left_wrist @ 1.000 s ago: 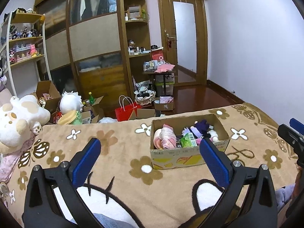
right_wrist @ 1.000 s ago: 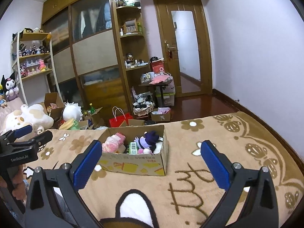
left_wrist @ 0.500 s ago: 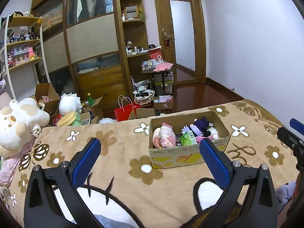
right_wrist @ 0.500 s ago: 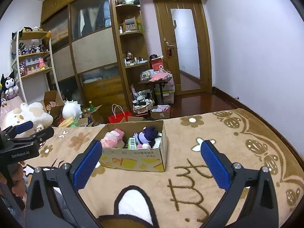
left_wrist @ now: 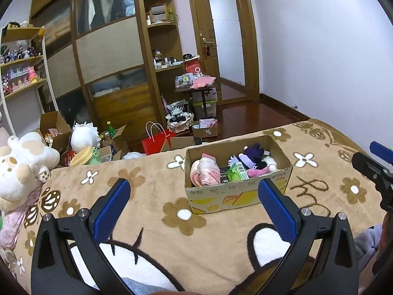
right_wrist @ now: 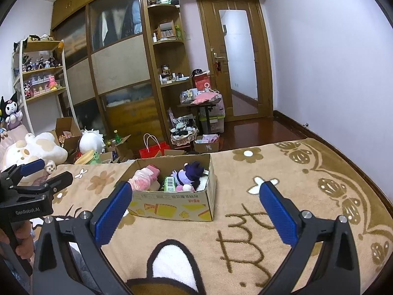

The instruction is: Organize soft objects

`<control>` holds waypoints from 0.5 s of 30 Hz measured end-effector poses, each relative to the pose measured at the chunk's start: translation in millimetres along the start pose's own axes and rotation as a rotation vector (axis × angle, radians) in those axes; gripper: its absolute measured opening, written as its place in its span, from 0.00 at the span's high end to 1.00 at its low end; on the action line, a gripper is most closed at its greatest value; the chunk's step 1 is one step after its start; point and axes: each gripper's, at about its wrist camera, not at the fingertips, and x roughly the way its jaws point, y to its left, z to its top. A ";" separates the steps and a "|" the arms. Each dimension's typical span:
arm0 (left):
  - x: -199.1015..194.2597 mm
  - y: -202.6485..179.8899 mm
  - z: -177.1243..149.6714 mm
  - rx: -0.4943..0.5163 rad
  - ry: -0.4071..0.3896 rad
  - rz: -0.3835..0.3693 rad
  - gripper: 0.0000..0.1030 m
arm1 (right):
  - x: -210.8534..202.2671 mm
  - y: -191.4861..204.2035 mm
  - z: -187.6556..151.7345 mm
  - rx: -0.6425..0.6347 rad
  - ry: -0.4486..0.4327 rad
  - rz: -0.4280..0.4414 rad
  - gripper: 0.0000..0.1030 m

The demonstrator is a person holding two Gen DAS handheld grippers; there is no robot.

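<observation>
A cardboard box [left_wrist: 235, 195] [right_wrist: 172, 207] stands on the tan flowered blanket [left_wrist: 147, 196] covering the bed. Inside lie a pink plush [left_wrist: 206, 173] [right_wrist: 145, 178], a green packet [left_wrist: 237, 172] [right_wrist: 170, 184] and a purple plush doll [left_wrist: 253, 158] [right_wrist: 190, 173]. My left gripper [left_wrist: 194, 193] hovers open just short of the box, nothing between its blue pads. My right gripper [right_wrist: 194, 194] is open too, to the right of the box and a little nearer me, holding nothing. Each gripper shows at the edge of the other's view.
A big white and tan plush [left_wrist: 19, 169] [right_wrist: 32, 151] lies at the blanket's left end. Past the bed's far edge the floor holds open cartons [left_wrist: 52, 129], a red bag [left_wrist: 157, 141] and a white plush [left_wrist: 84, 137]. Wardrobe, shelves and door stand behind.
Both cameras have tilted up slightly, so the box sits a little lower in each view. Both grippers stay open and empty; the box's contents are unmoved.
</observation>
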 end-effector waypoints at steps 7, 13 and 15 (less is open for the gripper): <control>1.6 -5.4 -1.8 0.022 0.006 -0.003 0.00 | 3.3 -0.5 -7.1 0.007 0.006 -0.013 0.00; 1.5 -6.2 -2.3 0.026 0.009 0.000 0.00 | 4.6 -2.7 -8.4 0.010 0.005 -0.013 0.00; 1.0 -6.2 -2.3 0.024 0.010 0.000 0.00 | 5.0 -3.3 -10.3 0.011 0.003 -0.014 0.00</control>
